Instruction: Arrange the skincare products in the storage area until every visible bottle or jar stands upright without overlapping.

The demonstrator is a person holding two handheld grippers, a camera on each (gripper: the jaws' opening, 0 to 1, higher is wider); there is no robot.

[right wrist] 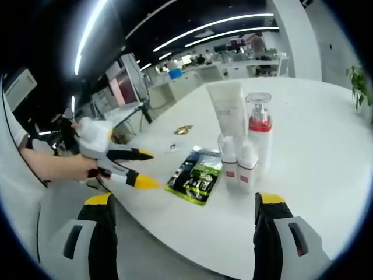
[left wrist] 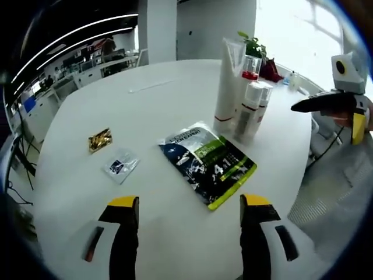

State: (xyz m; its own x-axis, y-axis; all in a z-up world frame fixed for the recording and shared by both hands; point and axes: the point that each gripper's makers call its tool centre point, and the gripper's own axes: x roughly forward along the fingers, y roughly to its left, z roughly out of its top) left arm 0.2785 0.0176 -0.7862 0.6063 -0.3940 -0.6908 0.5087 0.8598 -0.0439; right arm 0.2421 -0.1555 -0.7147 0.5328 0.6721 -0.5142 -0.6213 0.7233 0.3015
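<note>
- Nearest my cameras are my own jaws: the left gripper [left wrist: 189, 227] has its yellow-tipped black jaws spread wide over bare tabletop with nothing between them, and the right gripper [right wrist: 183, 224] is likewise spread and empty, hovering off the table's near edge.
- Round white table [left wrist: 87, 116] comes first for size: smooth, matte, curved rim. I place everything else relative to it.
- Flat foil sachet pack [left wrist: 208, 163], glossy dark blue and green with a lime edge, lies face up near the table's middle, just on my left gripper's side of the bottles.
- Tall white squeeze tube [left wrist: 227, 81] stands on its cap in the cluster toward the table's far edge; soft-looking plastic with a crimped flat top.
- Pump bottle [right wrist: 259, 131], white with a red band and clear cap, stands upright against the tube.
- Two small white bottles [left wrist: 254, 111] with red bands stand side by side, touching, in front of the pump.
- Small clear packet [left wrist: 121, 166] and a crinkled gold wrapper [left wrist: 99, 140] lie apart from the cluster, toward the table's other side.
- My judgement: the bottles already stand upright. The step in hand is checking; the next move calls for nudging the touching ones apart or stopping.
</note>
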